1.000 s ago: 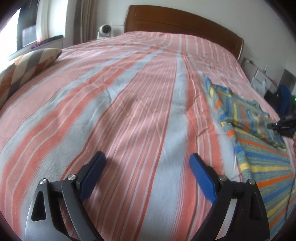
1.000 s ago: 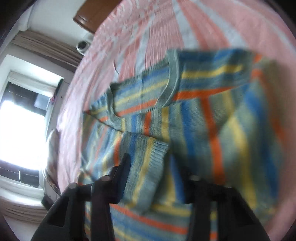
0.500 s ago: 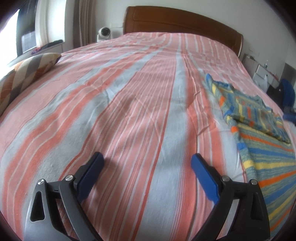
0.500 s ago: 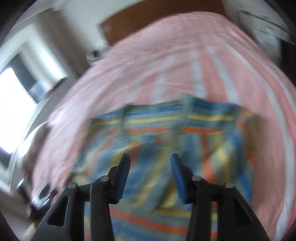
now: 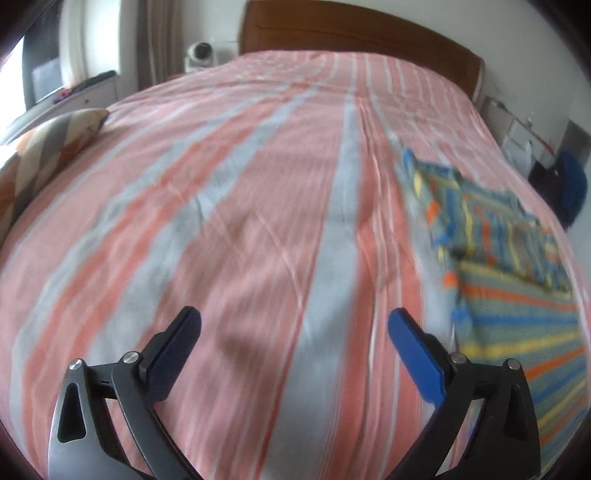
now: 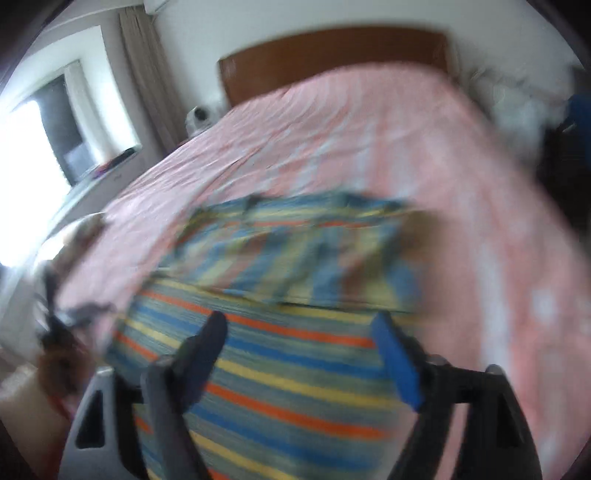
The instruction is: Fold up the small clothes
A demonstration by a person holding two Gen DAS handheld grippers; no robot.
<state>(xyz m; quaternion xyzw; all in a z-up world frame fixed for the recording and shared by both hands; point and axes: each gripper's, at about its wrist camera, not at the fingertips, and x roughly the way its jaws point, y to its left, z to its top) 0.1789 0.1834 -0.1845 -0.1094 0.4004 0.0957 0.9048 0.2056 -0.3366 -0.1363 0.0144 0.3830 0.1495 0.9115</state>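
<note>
A small knitted sweater [image 6: 295,295] with blue, yellow, orange and grey-green stripes lies flat on the bed, its top part and sleeves folded over the body. In the left wrist view the sweater [image 5: 517,288] is at the right edge. My right gripper [image 6: 299,328] hovers above the sweater's lower half; its jaws are opening and nothing is between them. My left gripper [image 5: 293,323] hangs over bare bedspread left of the sweater, its jaws opening wide with nothing between them.
The bed [image 5: 229,206] has a pink, orange and grey striped cover and a wooden headboard [image 5: 354,29]. A patterned pillow [image 5: 48,147] lies at the left edge. A small white camera [image 5: 197,55] stands beside the headboard. Dark bags and clutter [image 5: 561,184] sit past the bed's right side.
My right gripper let go of the sweater's sleeve, opened, and pulled back and up from the sweater. The sleeve now lies folded across the body. My left gripper stayed in place.
</note>
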